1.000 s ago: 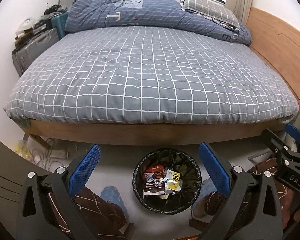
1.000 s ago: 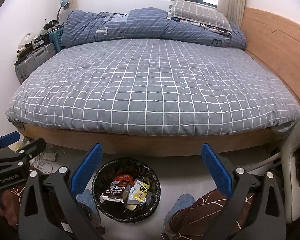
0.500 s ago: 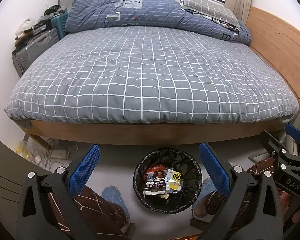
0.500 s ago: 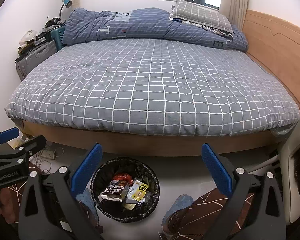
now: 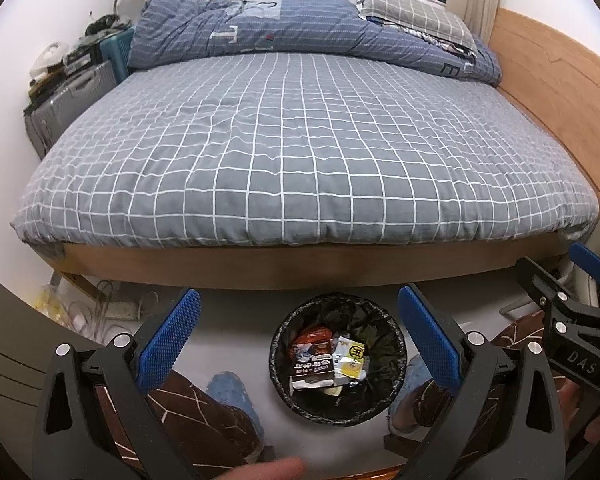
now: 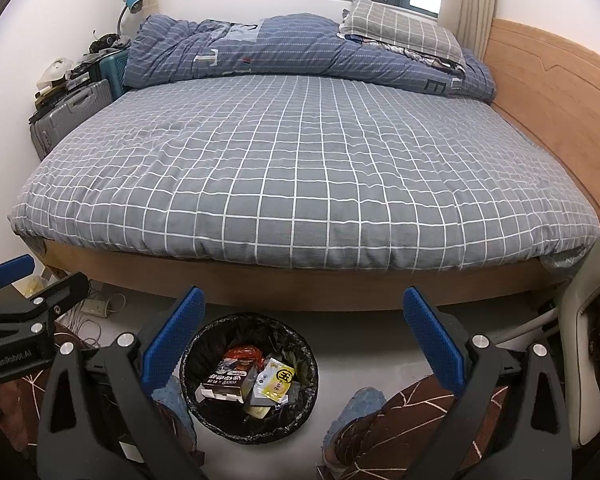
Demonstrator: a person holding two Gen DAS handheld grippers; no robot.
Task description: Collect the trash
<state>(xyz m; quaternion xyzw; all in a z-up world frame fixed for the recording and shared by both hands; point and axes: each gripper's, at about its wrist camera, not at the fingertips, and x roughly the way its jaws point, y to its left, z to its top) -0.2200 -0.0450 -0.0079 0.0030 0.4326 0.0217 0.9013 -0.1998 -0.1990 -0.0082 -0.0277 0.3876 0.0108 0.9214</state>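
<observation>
A round trash bin with a black liner stands on the floor in front of the bed; it also shows in the right wrist view. Inside lie a dark carton, a red wrapper and a yellow-and-white packet. My left gripper is open and empty, held above the bin. My right gripper is open and empty, above and right of the bin. Each gripper also shows at the other view's edge.
A bed with a grey checked cover fills the view, with a folded blue quilt and a pillow at the back. Suitcases stand at its left. A power strip and cables lie on the floor. The person's slippered feet flank the bin.
Both grippers have risen and tilted slightly, so the bed shows from a little higher. Both stay open and empty. The bin's contents have not changed.
</observation>
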